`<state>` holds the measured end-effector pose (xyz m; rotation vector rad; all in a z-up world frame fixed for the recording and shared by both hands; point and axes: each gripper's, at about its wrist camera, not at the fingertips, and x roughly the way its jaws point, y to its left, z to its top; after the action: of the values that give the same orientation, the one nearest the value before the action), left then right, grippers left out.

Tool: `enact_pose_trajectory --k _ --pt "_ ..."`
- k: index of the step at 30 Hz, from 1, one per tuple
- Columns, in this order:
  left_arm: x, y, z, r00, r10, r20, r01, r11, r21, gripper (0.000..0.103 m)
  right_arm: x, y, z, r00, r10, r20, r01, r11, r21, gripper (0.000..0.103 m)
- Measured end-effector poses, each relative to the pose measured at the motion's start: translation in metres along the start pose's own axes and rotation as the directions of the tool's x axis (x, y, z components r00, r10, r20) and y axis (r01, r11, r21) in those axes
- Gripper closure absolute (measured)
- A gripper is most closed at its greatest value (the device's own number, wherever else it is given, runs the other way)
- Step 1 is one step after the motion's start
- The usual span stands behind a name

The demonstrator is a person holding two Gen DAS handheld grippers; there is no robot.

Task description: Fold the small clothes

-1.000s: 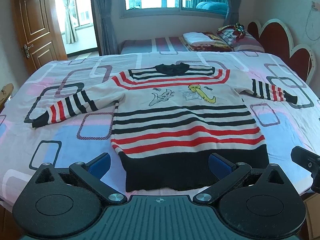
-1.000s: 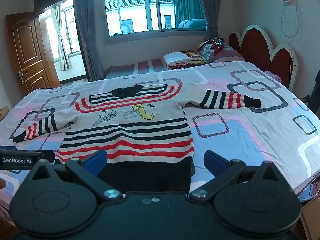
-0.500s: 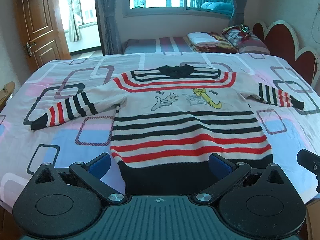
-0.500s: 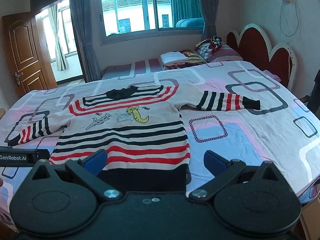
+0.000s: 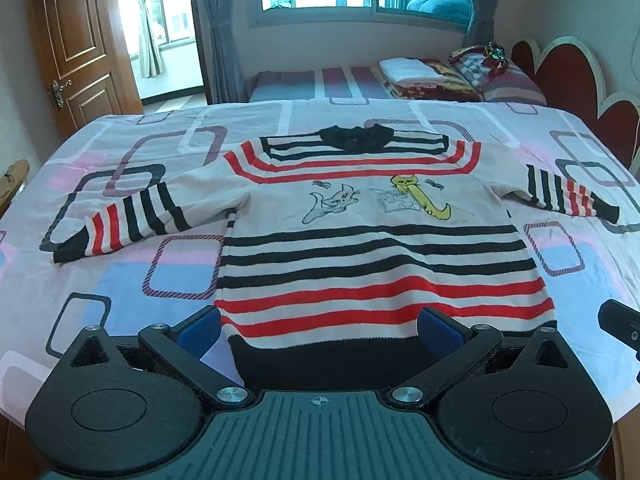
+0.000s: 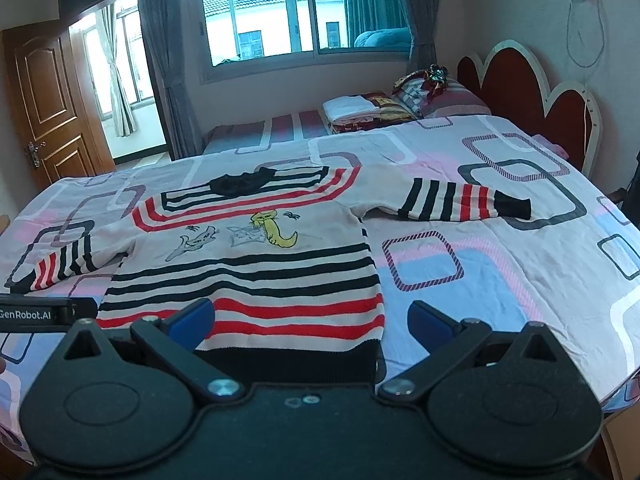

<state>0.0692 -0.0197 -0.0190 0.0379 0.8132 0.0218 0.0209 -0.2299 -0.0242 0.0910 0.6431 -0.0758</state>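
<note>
A small striped sweater (image 5: 376, 248) with black, red and cream bands and cartoon cats lies flat on the bed, front up, both sleeves spread out; it also shows in the right wrist view (image 6: 248, 264). My left gripper (image 5: 319, 326) is open and empty, low over the sweater's black hem (image 5: 332, 360). My right gripper (image 6: 310, 322) is open and empty, over the hem's right part (image 6: 288, 364). Each gripper's edge shows in the other's view.
The bed (image 5: 132, 280) has a pink, blue and white sheet with square outlines. Folded bedding and pillows (image 5: 448, 74) lie at the far end by a red headboard (image 6: 532, 100). A wooden door (image 5: 76, 40) stands at the far left.
Both grippers have moved forward and lower toward the sweater's hem; the sweater now looks nearer. Both stay open. The sweater has not moved.
</note>
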Motion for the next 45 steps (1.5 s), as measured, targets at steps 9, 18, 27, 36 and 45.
enact_pose_trajectory --k 9,18,27,36,45 --pt "0.036 -0.009 0.025 1.000 0.002 0.014 -0.002 1.000 -0.019 0.000 0.029 -0.027 0.012 0.999 -0.041 0.029 0.040 0.999 0.026 0.001" --pt "0.098 -0.045 0.067 1.000 0.004 0.029 -0.003 1.000 -0.025 0.000 0.092 -0.084 0.045 0.994 -0.111 0.016 0.108 0.989 0.104 0.021" --pt "0.181 -0.093 0.110 1.000 0.013 -0.025 -0.014 0.999 -0.040 0.000 0.181 -0.177 0.071 0.979 -0.179 -0.094 0.198 0.947 0.255 0.030" --pt "0.229 -0.127 0.136 0.997 0.074 -0.038 -0.074 0.997 -0.022 0.000 0.258 -0.260 0.093 0.961 -0.208 -0.182 0.263 0.889 0.375 0.031" --pt "0.249 -0.125 0.145 0.990 0.126 -0.067 -0.128 0.992 -0.020 0.000 0.305 -0.311 0.097 0.951 -0.234 -0.204 0.304 0.831 0.466 0.035"
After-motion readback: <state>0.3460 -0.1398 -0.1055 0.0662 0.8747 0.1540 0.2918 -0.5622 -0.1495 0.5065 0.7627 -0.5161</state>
